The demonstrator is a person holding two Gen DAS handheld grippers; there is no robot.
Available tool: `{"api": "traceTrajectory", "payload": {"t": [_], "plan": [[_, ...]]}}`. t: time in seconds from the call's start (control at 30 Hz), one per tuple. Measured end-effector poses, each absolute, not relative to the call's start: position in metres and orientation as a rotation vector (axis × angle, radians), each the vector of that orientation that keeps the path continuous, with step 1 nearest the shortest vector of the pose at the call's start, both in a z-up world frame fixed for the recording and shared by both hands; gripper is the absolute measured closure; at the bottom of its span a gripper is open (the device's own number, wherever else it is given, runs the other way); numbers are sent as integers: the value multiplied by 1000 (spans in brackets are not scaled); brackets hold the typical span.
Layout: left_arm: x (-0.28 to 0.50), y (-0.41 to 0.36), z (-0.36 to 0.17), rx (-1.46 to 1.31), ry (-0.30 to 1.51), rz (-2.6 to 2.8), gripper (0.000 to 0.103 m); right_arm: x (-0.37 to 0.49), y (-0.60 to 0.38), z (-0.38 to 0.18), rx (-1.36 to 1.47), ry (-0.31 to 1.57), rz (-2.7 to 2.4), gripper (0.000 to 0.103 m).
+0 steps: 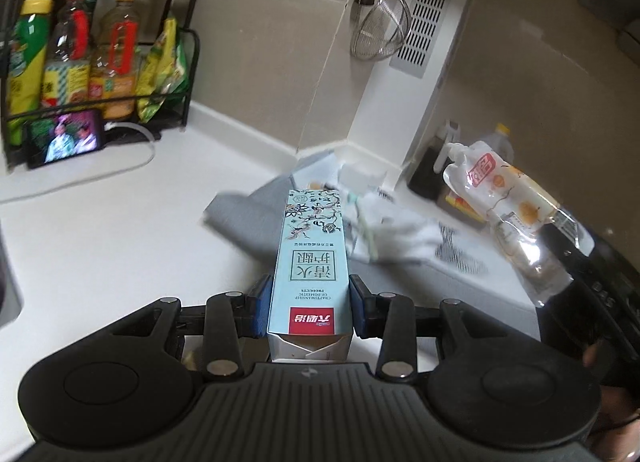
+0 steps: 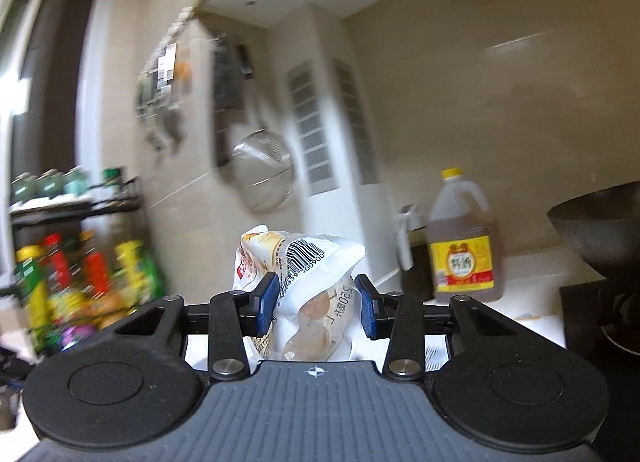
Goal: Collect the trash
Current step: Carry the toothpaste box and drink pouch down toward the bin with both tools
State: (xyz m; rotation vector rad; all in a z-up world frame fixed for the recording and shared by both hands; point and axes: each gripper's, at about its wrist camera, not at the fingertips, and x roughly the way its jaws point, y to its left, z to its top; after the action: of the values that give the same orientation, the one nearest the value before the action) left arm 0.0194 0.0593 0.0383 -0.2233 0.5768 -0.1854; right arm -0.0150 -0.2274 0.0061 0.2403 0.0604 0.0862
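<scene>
My left gripper (image 1: 311,302) is shut on a pale blue toothpaste box (image 1: 310,262) that points away from me over the white counter (image 1: 100,230); both blue pads press its sides. My right gripper (image 2: 316,300) is shut on a crumpled clear plastic pouch (image 2: 304,266) with a barcode and printed food pictures. In the left wrist view that same plastic pouch (image 1: 508,202) hangs in the air at the right, held from below by a dark gripper. More wrappers and paper (image 1: 384,230) lie on a grey cloth (image 1: 248,218) beyond the box.
A black wire rack (image 1: 100,102) with sauce bottles and a lit phone (image 1: 64,138) stands at the back left. A wire strainer (image 1: 380,30) hangs on the tiled wall. A large oil jug (image 2: 464,238) and a dark wok (image 2: 600,230) sit at the right.
</scene>
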Motion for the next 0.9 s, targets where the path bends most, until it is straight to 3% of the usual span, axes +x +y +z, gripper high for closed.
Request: {"api": "traceTrajectory", "payload": {"t": [0.33, 0.6, 0.9], "plan": [[-63, 81, 0, -159, 628, -194, 60, -118, -180, -19, 129, 247, 265, 59], [-94, 96, -29, -148, 668, -157, 60, -137, -147, -49, 35, 390, 314, 59], [-104, 100, -53, -132, 725, -139, 60, -138, -126, -59, -31, 430, 342, 59]]}}
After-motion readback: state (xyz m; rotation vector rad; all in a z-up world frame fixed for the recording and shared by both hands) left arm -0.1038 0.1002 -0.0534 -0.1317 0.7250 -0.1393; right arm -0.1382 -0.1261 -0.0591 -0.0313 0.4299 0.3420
